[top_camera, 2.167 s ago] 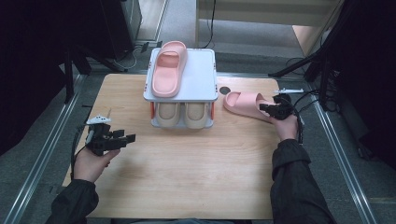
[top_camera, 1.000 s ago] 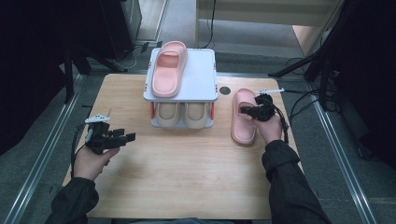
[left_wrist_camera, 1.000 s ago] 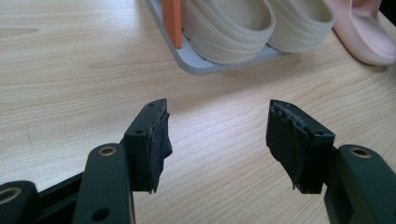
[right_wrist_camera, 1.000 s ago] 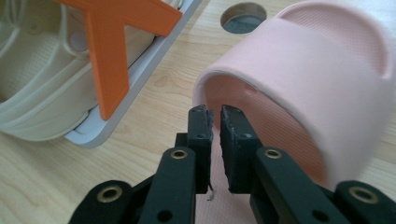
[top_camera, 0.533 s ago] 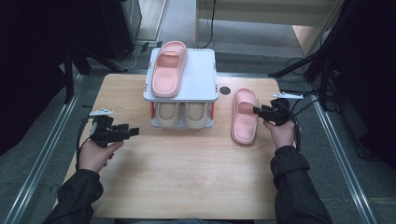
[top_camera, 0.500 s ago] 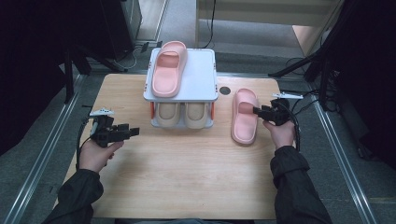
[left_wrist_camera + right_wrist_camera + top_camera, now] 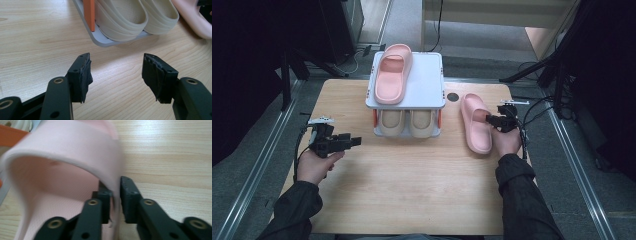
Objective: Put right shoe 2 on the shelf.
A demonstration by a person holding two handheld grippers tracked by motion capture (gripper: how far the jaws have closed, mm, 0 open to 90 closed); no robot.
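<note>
One pink slipper [image 7: 476, 123] lies on the table [image 7: 412, 190] beside the rack [image 7: 407, 95], its strap pinched by the right hand-held gripper [image 7: 115, 195], whose jaws have just been closing. Light, soft foam; the strap edge serves as the grip point. The left hand-held gripper [image 7: 116, 75] stands wide and empty.

Inventory as recorded:
- Pink moulded foam slide slippers: two, one [image 7: 393, 73] on the rack top, one [image 7: 476, 123] on the table.
- Cream ribbed rubber slippers [image 7: 408, 122]: two, lower shelf.
- Grey two-tier shoe rack with orange posts [image 7: 428, 80]: one.
- Light wooden table [image 7: 412, 185]: one.
- Black two-jaw grippers: two.
</note>
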